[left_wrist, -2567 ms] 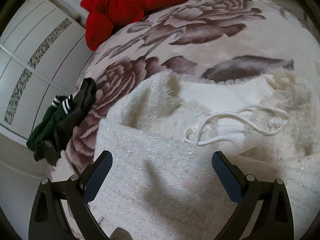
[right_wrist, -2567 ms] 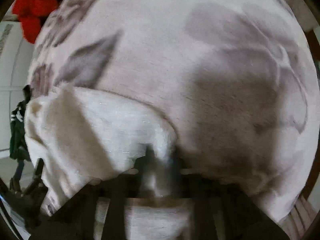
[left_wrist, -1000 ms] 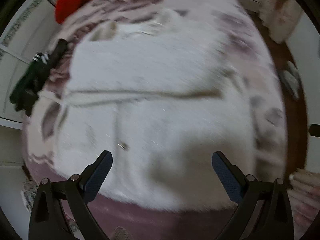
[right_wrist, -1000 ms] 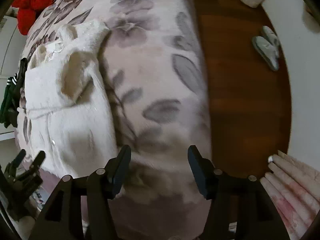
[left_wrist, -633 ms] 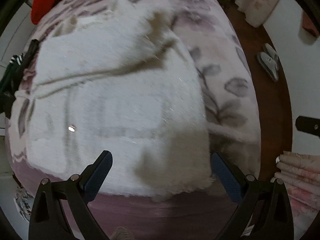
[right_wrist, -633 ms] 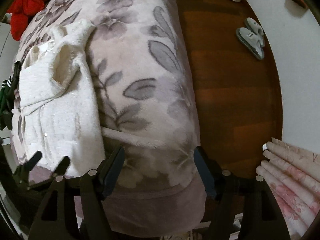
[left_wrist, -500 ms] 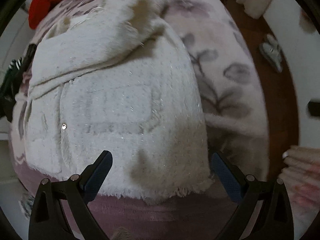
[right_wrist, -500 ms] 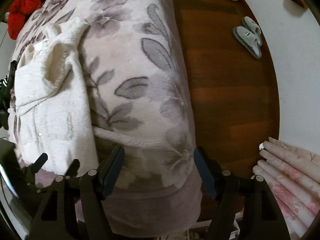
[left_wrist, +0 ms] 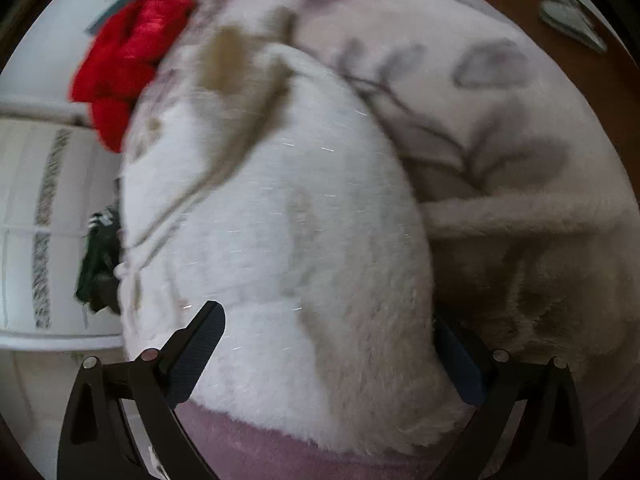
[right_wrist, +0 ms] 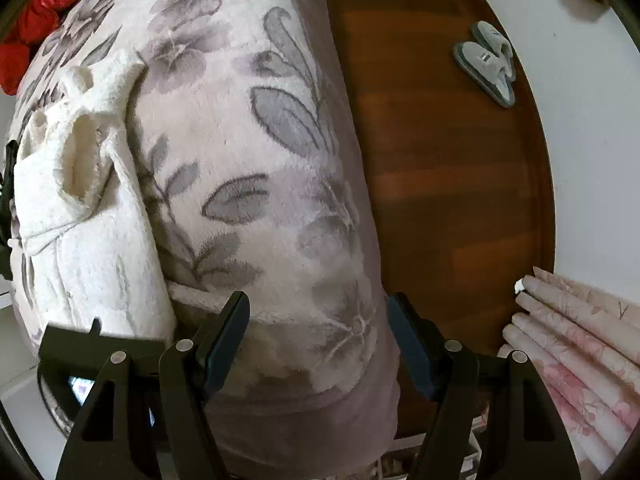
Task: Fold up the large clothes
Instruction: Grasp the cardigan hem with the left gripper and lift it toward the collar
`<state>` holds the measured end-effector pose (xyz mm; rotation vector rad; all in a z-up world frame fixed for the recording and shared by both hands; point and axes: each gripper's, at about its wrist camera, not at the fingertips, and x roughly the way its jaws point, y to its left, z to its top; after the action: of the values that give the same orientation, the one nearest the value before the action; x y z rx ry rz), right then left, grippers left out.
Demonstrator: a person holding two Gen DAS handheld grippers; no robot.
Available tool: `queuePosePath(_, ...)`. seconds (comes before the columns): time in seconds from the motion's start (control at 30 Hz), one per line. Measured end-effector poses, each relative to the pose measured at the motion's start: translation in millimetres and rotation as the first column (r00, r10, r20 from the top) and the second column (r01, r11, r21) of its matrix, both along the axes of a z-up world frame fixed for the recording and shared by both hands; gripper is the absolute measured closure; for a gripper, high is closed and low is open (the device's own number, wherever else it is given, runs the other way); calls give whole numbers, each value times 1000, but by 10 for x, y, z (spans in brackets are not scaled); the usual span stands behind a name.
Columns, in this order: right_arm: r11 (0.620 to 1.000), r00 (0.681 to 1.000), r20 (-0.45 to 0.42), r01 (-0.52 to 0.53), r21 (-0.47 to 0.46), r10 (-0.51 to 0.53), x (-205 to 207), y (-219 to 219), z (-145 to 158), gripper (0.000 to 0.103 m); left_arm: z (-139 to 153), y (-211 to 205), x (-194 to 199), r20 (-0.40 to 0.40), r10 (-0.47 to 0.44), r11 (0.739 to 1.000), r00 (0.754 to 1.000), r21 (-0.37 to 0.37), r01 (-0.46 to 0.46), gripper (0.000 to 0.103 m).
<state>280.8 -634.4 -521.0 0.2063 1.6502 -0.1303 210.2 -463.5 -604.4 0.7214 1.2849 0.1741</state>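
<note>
Both grippers, L [left_wrist: 332, 356] & R [right_wrist: 318, 336], wide open; L straddles white sweater [left_wrist: 280, 220] hem.

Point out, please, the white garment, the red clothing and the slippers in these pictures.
white garment [left_wrist: 280, 240], left wrist view, middle of its fluffy top surface
red clothing [left_wrist: 128, 52], left wrist view, centre of the crumpled pile
slippers [right_wrist: 490, 66], right wrist view, between the pair's toes and heels

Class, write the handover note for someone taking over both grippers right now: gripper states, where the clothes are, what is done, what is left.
Left gripper: open, at the near hem of the white fluffy garment.
Right gripper: open, empty, over the floral blanket.
Garment lies partly folded on the bed's left side.
Red garment and dark green garment unfolded at the far edge.
Left: finish the white one, then those.
</note>
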Motion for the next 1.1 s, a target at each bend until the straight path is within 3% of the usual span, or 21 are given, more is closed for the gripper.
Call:
queuePosePath(0.17,1000,1000,-7,-8,-11,8,134,13,-52,30,-132,10,-28,-38,65,998,997,-26,-66,2)
queuePosePath(0.2,1000,1000,-9,-5,-3,5,167,17,-69,30,-199,8,-3,-46,60,998,997,-13,-61,6)
queuePosePath(0.27,1000,1000,-6,-8,18,8,255,41,-85,30,-278,42,53,-54,59,998,997,-30,-61,27)
queuePosePath(0.33,999,1000,1,-28,32,28,359,80,-92,30,-246,147,99,-50,99,992,994,-79,-103,81)
queuePosePath(0.4,998,999,7,-53,35,53,492,133,-119,30,-150,297,160,-18,136,985,990,-102,-138,88)
queuePosePath(0.53,992,997,16,-76,96,75,734,253,-231,30,34,582,262,-5,157,970,988,-186,-155,91)
queuePosePath(0.63,967,998,26,-60,246,55,945,380,-351,30,283,865,328,52,188,963,981,-208,-173,92)
queuePosePath(0.73,907,998,50,-53,417,35,1232,608,-489,28,526,1158,382,143,221,967,965,-162,-197,92)
queuePosePath(0.83,857,996,83,-64,511,25,1489,865,-609,23,614,1455,498,177,266,960,948,-136,-244,92)
queuePosePath(0.93,777,996,76,-19,630,-37,1769,1098,-750,16,600,1631,597,193,286,957,939,-116,-268,92)
queuePosePath(0.97,737,996,65,4,676,-65,1884,1180,-819,14,588,1624,611,196,289,956,937,-108,-272,92)
queuePosePath(1.1,663,993,-47,108,741,-109,2156,1409,-1189,13,522,1745,689,194,301,953,934,-111,-284,92)
